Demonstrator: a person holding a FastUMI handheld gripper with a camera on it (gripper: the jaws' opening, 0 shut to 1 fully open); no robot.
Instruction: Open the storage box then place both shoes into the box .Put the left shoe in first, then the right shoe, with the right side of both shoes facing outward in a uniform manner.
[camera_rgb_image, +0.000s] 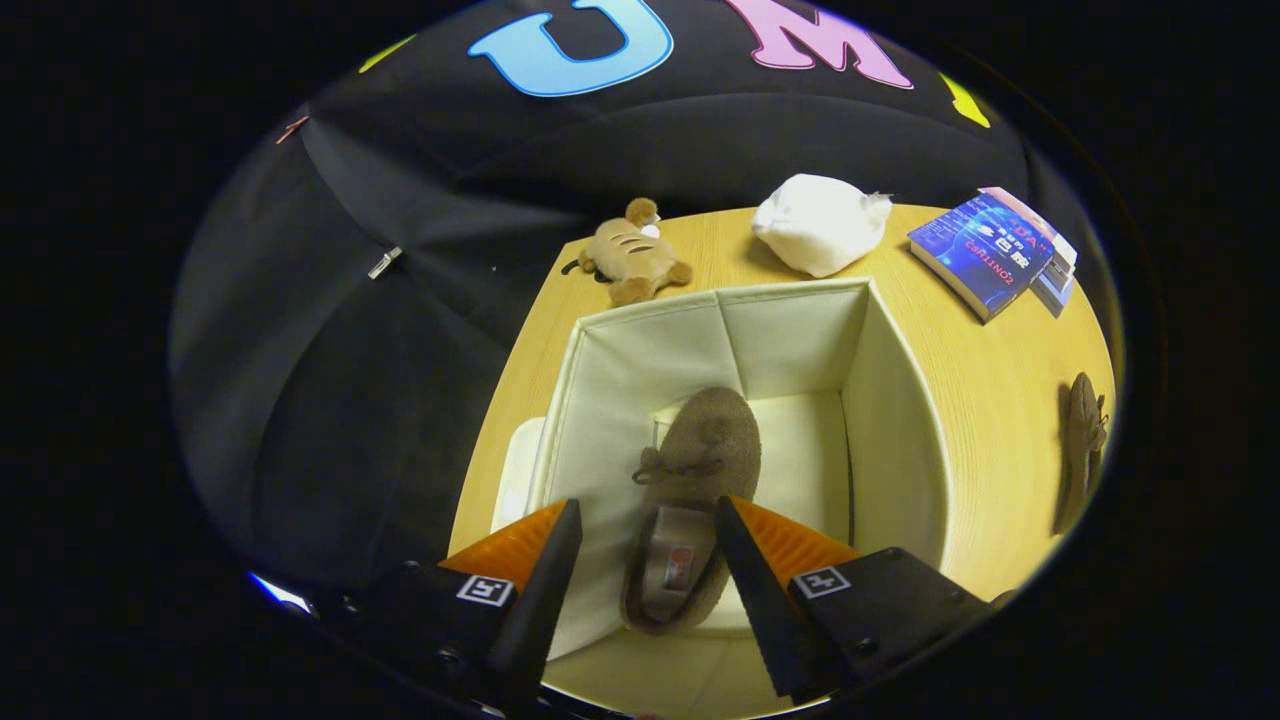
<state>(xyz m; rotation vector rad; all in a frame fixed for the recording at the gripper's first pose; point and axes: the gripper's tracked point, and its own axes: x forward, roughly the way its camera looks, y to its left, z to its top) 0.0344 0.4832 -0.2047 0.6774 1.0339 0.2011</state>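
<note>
Staged recording booth, not a real home: black cloth wall (330, 400) hung behind a small wooden bench (1000, 400). Household props sat on the bench: cream fabric storage box (640, 380) open, brown suede shoe (700, 470) inside it, second shoe (1083, 440) on the bench edge, plush toy (632, 256), white cloth bundle (820, 225), blue book (982, 255). Gripper (648, 555) jaws stood open either side of the boxed shoe's heel.
</note>
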